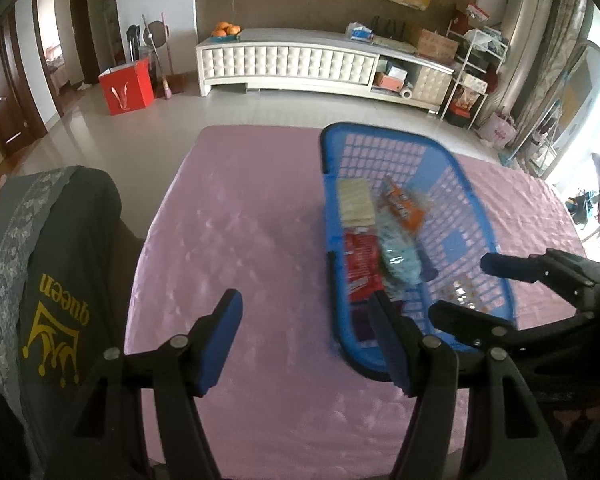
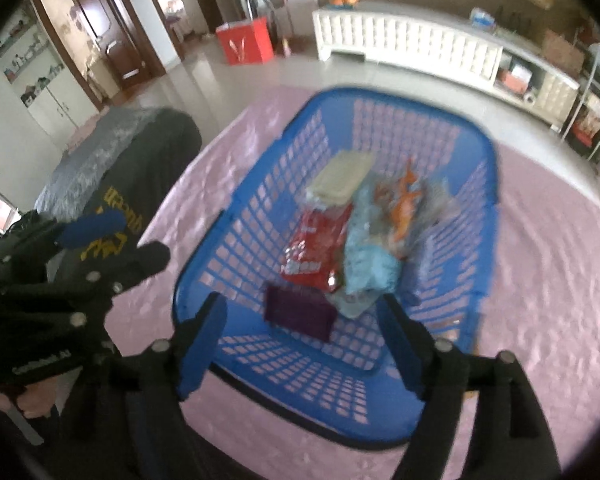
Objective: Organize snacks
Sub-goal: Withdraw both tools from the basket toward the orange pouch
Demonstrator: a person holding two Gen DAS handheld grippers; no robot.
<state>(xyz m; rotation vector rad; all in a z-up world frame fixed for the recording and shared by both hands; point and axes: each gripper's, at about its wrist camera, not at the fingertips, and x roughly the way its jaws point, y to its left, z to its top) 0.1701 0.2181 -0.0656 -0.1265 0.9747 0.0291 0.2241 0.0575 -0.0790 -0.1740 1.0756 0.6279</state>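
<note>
A blue plastic basket (image 1: 476, 200) (image 2: 312, 396) stands on the pink tablecloth (image 1: 240, 220). Inside lie a cream wafer pack (image 2: 340, 178), a red packet (image 2: 320, 244), a light blue packet (image 2: 370, 264), an orange packet (image 2: 406, 204) and a purple packet (image 2: 300, 314). My right gripper (image 2: 302, 308) hangs open over the basket's near end. The purple packet lies below the gap, clear of both pads. My left gripper (image 1: 306, 308) is open and empty above the cloth, just left of the basket.
A chair with a grey cover (image 1: 60, 260) printed "queen" stands at the table's left edge. Beyond the table are a pale tiled floor, a red box (image 1: 126, 88) and a long white cabinet (image 1: 300, 64).
</note>
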